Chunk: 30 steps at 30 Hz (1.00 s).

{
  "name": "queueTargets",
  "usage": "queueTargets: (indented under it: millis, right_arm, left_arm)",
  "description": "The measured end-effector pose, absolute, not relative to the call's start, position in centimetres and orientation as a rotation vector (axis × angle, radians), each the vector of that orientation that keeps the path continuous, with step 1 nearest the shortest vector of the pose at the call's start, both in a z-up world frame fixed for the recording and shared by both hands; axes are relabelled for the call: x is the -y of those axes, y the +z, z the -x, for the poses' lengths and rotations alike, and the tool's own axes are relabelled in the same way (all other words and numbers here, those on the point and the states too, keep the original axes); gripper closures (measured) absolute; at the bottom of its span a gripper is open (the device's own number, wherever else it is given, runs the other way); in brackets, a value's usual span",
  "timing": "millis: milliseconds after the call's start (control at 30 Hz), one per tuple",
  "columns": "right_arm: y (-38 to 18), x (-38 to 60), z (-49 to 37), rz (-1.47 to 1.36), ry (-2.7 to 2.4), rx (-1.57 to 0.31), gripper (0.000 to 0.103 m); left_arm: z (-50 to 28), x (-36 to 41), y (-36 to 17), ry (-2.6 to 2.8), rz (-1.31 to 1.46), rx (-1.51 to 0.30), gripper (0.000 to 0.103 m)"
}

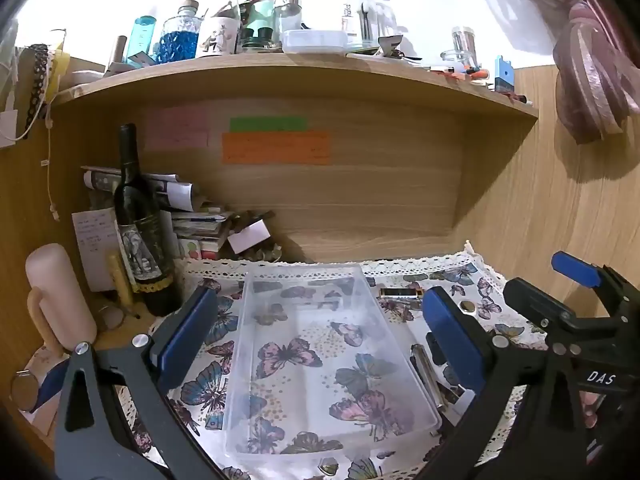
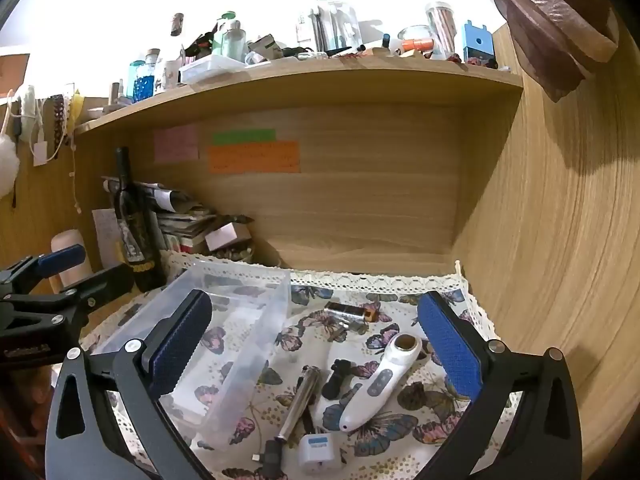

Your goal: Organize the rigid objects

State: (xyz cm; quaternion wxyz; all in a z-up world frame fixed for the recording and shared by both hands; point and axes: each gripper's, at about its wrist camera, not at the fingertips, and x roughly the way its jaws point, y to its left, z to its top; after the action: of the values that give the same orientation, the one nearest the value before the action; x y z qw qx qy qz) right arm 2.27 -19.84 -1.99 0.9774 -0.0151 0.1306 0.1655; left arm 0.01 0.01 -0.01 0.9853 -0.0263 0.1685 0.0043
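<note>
A clear plastic tray [image 1: 396, 340] lies empty on the butterfly cloth, between the open fingers of my left gripper [image 1: 320, 340]; it also shows at the left in the right wrist view [image 2: 256, 344]. My right gripper [image 2: 316, 356] is open and empty above several loose items: a white handheld device [image 2: 380, 388], a metal tube [image 2: 300, 404], a small black piece [image 2: 336, 380], a white plug [image 2: 318, 454], a black adapter [image 2: 272, 456] and a dark lighter-like case [image 2: 350, 312]. That case [image 1: 400, 293] and a round metal button [image 1: 467, 306] lie right of the tray.
A dark wine bottle [image 1: 138, 232] and a pink cylinder [image 1: 60, 292] stand at the left, beside stacked papers [image 1: 192, 220]. A wooden back wall [image 1: 360, 200] and side wall [image 2: 560, 240] close the alcove. A cluttered shelf [image 1: 280, 68] hangs overhead.
</note>
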Motion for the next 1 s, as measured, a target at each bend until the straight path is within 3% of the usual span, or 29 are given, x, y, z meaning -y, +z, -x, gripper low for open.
queueTargets:
  millis: [1000]
  right_arm:
    - [-1.49, 19.39, -1.43, 0.039, 0.337, -0.241, 0.000]
  left_arm:
    - [0.75, 0.27, 0.48, 0.001, 0.048, -0.294, 0.000]
